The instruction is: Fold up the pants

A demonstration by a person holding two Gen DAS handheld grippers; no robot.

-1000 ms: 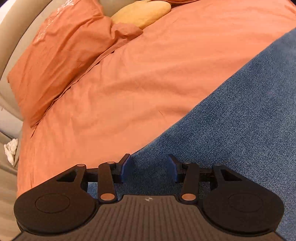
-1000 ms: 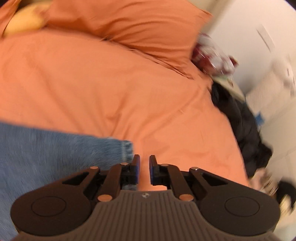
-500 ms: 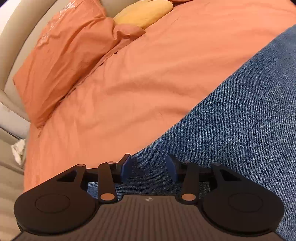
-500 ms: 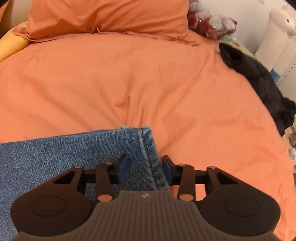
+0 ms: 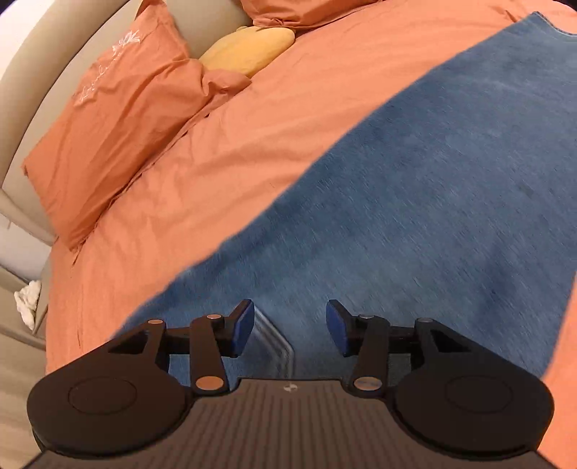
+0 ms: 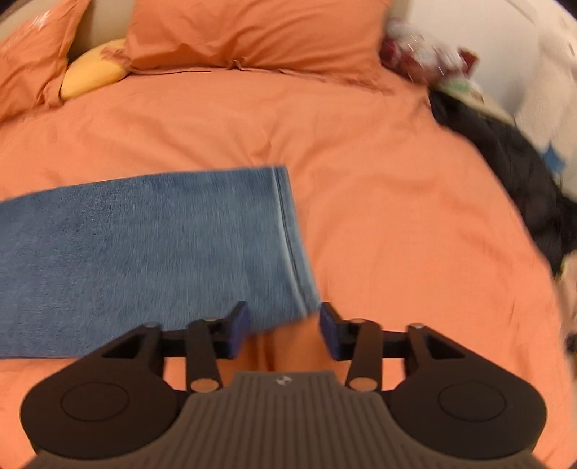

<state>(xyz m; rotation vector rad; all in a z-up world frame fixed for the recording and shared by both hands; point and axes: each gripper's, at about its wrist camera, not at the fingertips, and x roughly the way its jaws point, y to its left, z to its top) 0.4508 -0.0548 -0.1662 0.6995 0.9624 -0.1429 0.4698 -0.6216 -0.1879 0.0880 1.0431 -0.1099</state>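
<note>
Blue jeans (image 5: pixel 432 198) lie flat on the orange bed cover (image 5: pixel 252 126). My left gripper (image 5: pixel 290 324) hovers over the denim near a stitched seam (image 5: pixel 277 342); its jaws are opening a little and the pads (image 5: pixel 243 326) press on nothing. In the right wrist view a folded leg of the jeans (image 6: pixel 144 252) runs in from the left and ends in a hem (image 6: pixel 288 234). My right gripper (image 6: pixel 285 328) is at the near hem corner, jaws opening; the corner lies beneath the gap, not pinched.
Orange pillows (image 5: pixel 119 126) (image 6: pixel 252 32) and a yellow cushion (image 5: pixel 249 50) (image 6: pixel 93 72) sit against the beige headboard (image 5: pixel 54 47). A black garment (image 6: pixel 523 180) lies off the bed's right edge, with a red and white bundle (image 6: pixel 422 54) behind it. Bare orange cover (image 6: pixel 396 216) spreads right of the hem.
The right jaws went from nearly shut to open, and that gripper drew back toward the near corner of the hem. The left gripper pulled back and rose, so more denim shows.
</note>
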